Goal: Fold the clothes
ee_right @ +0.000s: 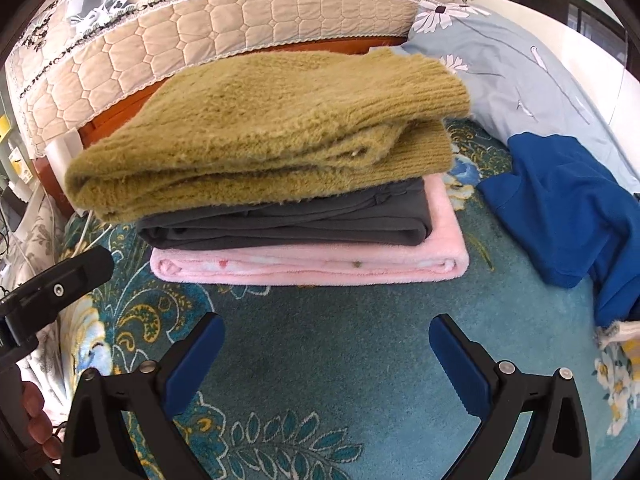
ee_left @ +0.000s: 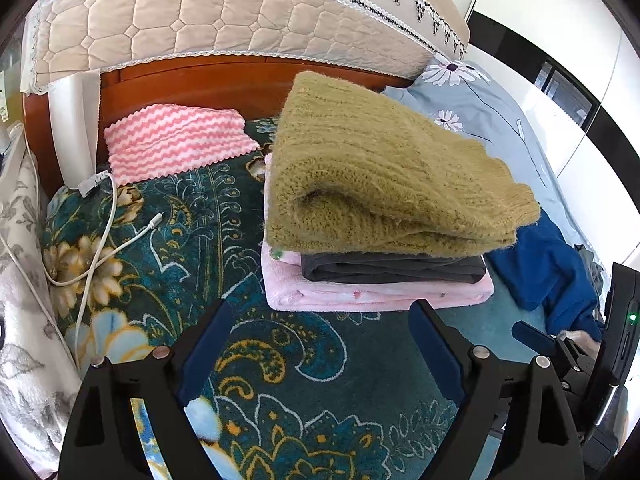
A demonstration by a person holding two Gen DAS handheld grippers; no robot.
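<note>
Pink zigzag towel [ee_left: 176, 142]: left view only.

Left gripper [ee_left: 320, 344] sits low over the bed, jaws spread wide, blue-padded fingers [ee_left: 204, 340] splayed apart with nothing between them. Right gripper [ee_right: 326, 354] matches it, jaws wide, blue pads [ee_right: 460, 364] well apart and gripping nothing. Both point forward, side by side. From the right wrist view, the left gripper's black body juts in at the left edge, and a hand [ee_right: 34, 424] wraps its handle in the lower left corner.
</note>
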